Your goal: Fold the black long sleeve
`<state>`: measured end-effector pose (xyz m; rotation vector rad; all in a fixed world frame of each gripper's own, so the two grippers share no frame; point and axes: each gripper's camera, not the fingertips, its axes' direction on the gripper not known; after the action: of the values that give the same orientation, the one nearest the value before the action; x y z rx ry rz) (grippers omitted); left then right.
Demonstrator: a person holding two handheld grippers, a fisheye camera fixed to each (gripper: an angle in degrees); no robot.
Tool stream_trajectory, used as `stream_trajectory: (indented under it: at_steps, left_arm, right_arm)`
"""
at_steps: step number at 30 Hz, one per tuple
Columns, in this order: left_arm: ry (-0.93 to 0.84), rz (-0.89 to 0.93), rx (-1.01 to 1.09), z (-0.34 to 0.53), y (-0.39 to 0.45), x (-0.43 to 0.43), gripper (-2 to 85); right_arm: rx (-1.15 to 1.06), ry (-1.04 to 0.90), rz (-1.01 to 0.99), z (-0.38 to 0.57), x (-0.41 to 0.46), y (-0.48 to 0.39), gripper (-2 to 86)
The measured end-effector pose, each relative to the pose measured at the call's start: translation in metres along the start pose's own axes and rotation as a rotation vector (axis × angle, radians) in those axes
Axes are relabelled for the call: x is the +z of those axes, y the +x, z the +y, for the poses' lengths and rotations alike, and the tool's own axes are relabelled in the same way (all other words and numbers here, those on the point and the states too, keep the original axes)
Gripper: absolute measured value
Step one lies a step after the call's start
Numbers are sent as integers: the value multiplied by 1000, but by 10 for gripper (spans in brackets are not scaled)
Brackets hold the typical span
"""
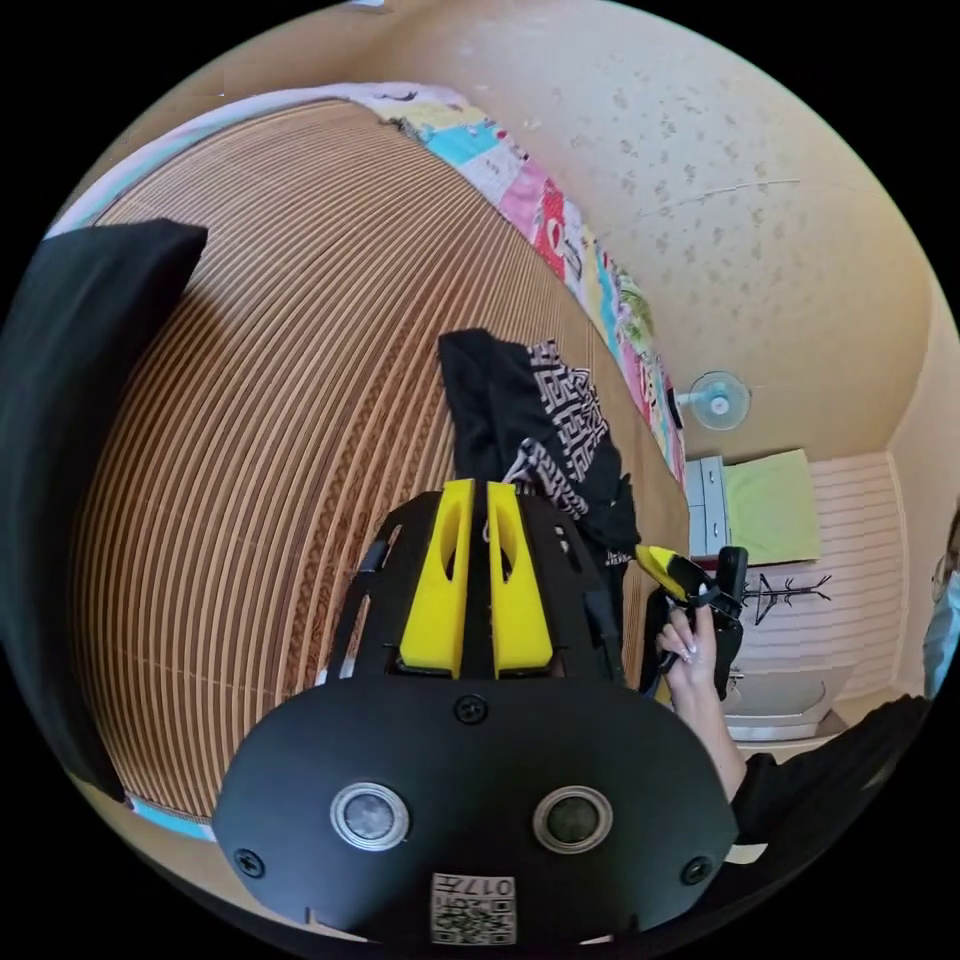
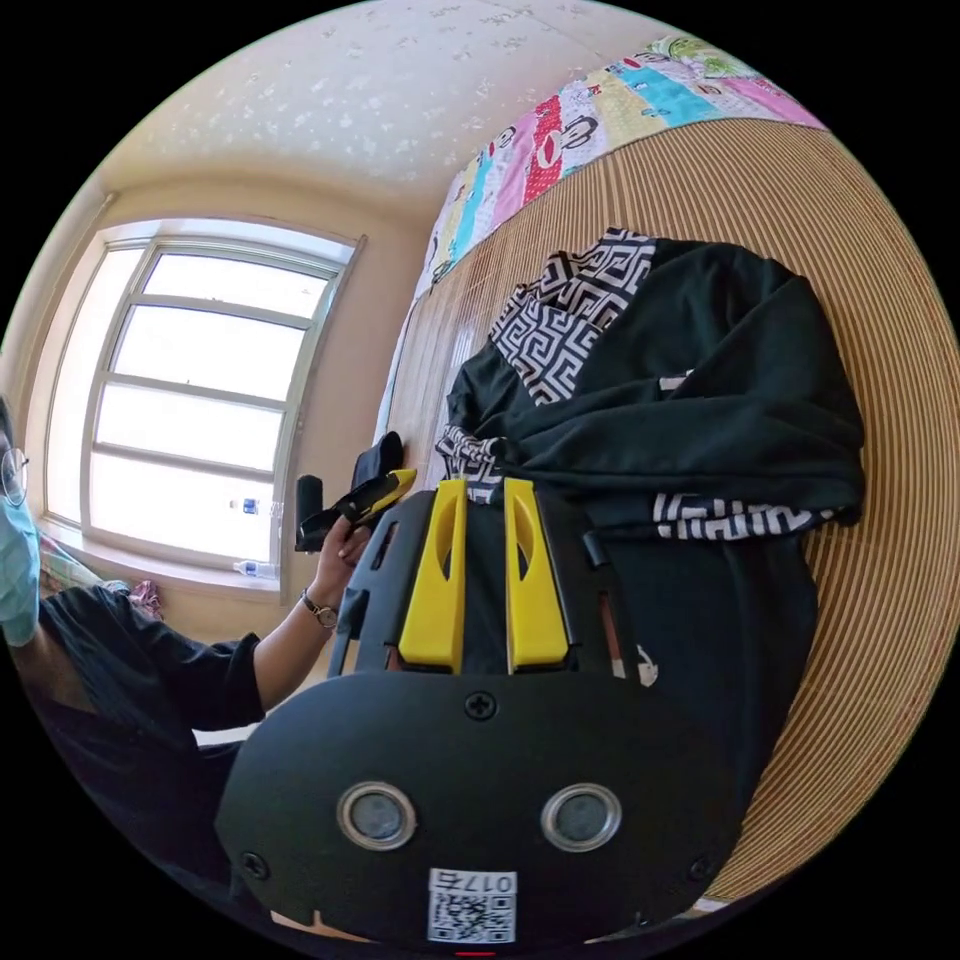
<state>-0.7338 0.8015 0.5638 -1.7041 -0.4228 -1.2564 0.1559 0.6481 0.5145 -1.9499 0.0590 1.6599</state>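
On the mat point(image 2: 900, 420): black long sleeve point(image 2: 700, 400) bunched; right gripper point(image 2: 485, 490) at its edge

Matt black cloth long sleeve point(image 2: 700, 400), ribbed woven bamboo mat point(image 1: 300, 400), smooth yellow plastic tool point(image 2: 482, 500)

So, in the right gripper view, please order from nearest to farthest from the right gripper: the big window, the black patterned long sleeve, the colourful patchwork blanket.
From the right gripper:
1. Black long sleeve with white maze pattern, directly at its jaws, on the striped woven mat.
2. Colourful patchwork blanket, along the mat's far edge by the wall.
3. Big window, beyond the person's arm.
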Motion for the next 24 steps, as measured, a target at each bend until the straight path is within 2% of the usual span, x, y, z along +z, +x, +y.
stream_trajectory:
  at_steps: [3, 8, 10, 13, 17, 18, 21, 24]
  left_arm:
    - [-23, 8, 49, -7, 18, 6, 40]
    - [-38, 35, 63, -13, 33, 20, 45]
    - [-18, 29, 56, -9, 33, 17, 45]
    - [6, 24, 20, -2, 24, 6, 45]
    - [72, 106, -26, 15, 3, -20, 48]
    - [77, 122, -28, 17, 0, -22, 48]
    - [80, 170, -37, 27, -10, -27, 57]
    - [91, 208, -32, 34, -13, -24, 72]
  right_arm:
    - [-96, -34, -25, -27, 15, -19, 76]
    - [-291, -272, 137, -72, 87, -56, 111]
    - [-352, -462, 261, -83, 138, -61, 101]
    - [-385, -538, 238, -89, 152, -64, 50]
    - [-350, -186, 207, -101, 52, -97, 34]
    - [-383, -61, 204, -97, 18, -114, 33]
    - [-496, 154, 210, -74, -30, -146, 32]
    - [-563, 138, 137, -54, -9, -143, 34]
